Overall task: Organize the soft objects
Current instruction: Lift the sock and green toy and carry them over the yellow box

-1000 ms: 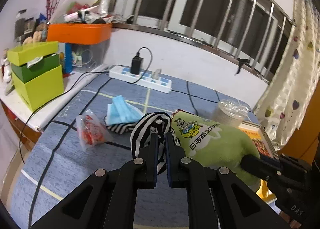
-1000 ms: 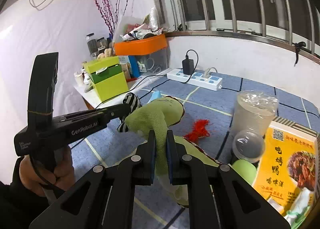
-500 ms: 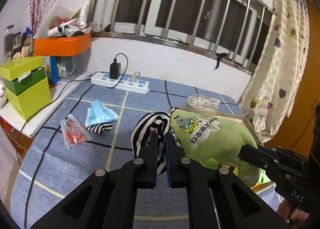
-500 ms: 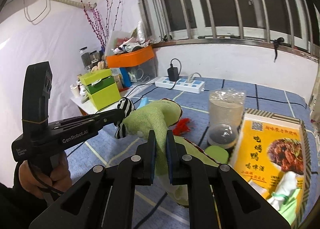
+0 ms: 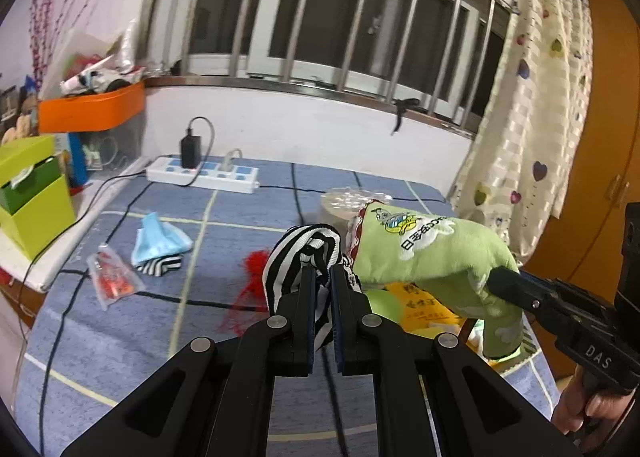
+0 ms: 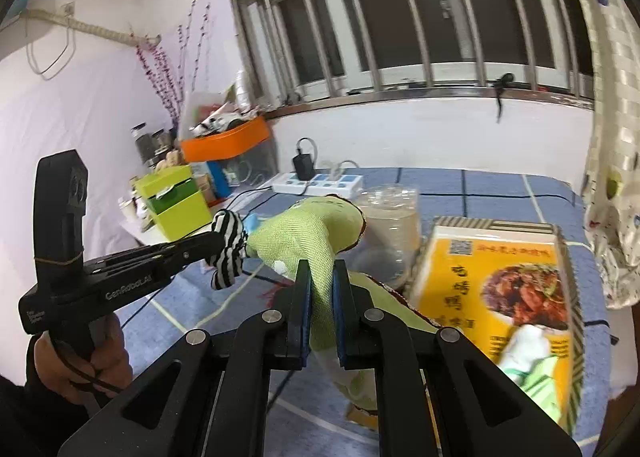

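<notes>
L gripper [image 5: 320, 277] is clamped on the striped cloth [image 5: 300, 257], bunched right at its tips; R gripper [image 6: 320, 277] is pinched tight on the green plush cloth [image 6: 296, 241], which runs fwd from its jaws. The two pieces look joined, so the load hangs between both tools, clear of the blue bedspread [image 5: 120, 337]. Just below and to the R of the L tips sits the yellow food box [image 6: 500, 277], w/ a clear plastic cup [image 6: 388, 217] just beyond the plush. Judgement: mid-carry, heading to a drop spot not yet evident. To do it well: hold both grips firm, move the hands together so the fabric isn't stretched or torn, keep the sagging part above the cup so it doesn't tip. Farther ahead-left of the L tool lie a blue mask [image 5: 158, 237], a small snack packet [image 5: 112, 281] and red thread [image 5: 252, 269]; beyond, a power strip [image 5: 204, 177] near the wall.
</notes>
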Demonstrator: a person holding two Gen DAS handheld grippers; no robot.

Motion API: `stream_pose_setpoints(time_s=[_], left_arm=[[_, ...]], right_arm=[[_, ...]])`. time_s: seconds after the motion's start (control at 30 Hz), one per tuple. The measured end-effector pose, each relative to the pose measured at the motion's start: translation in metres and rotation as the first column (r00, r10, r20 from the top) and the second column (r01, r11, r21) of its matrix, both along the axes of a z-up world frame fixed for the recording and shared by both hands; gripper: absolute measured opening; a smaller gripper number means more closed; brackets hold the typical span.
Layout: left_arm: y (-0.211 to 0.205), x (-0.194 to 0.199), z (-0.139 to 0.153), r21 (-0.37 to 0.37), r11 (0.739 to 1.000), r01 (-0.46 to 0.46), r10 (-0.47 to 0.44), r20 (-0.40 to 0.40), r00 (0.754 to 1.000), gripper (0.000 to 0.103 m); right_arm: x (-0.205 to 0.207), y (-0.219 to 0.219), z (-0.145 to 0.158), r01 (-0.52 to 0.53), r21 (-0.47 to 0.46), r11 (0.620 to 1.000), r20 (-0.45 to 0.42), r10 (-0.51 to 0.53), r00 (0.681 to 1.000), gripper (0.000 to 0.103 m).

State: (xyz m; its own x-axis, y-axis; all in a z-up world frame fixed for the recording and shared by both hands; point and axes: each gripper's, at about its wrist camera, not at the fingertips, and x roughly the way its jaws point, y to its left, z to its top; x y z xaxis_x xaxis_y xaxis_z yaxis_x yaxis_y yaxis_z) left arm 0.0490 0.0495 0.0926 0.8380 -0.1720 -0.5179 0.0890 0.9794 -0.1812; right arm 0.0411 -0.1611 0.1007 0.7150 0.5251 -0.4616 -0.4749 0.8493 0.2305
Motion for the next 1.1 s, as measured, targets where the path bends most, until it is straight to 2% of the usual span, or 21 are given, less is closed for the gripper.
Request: stream_pose_setpoints(time_s=[0.3, 0.63, 1.1], left_arm=[[-0.043, 0.013, 0.001, 0.002, 0.994, 0.110, -0.110, 0.000, 0.994, 0.007], [-0.091, 0.026, -0.004, 0.008, 0.975, 0.220, -0.220, -0.013, 0.975, 0.007], [-0.128, 0.051, -0.024, 0.009, 0.957, 0.291, -0.289, -0.066, 0.955, 0.007]], right_arm=[[-0.004, -0.037, 0.000, 0.102, 0.008, 0.995, -0.001, -0.102, 0.995, 0.010], [-0.004, -0.082, -0.004, 0.217, 0.017, 0.976, -0.022, -0.217, 0.976, 0.010], [0.013, -0.107, -0.023, 0.282, -0.004, 0.959, -0.075, -0.281, 0.957, 0.010]])
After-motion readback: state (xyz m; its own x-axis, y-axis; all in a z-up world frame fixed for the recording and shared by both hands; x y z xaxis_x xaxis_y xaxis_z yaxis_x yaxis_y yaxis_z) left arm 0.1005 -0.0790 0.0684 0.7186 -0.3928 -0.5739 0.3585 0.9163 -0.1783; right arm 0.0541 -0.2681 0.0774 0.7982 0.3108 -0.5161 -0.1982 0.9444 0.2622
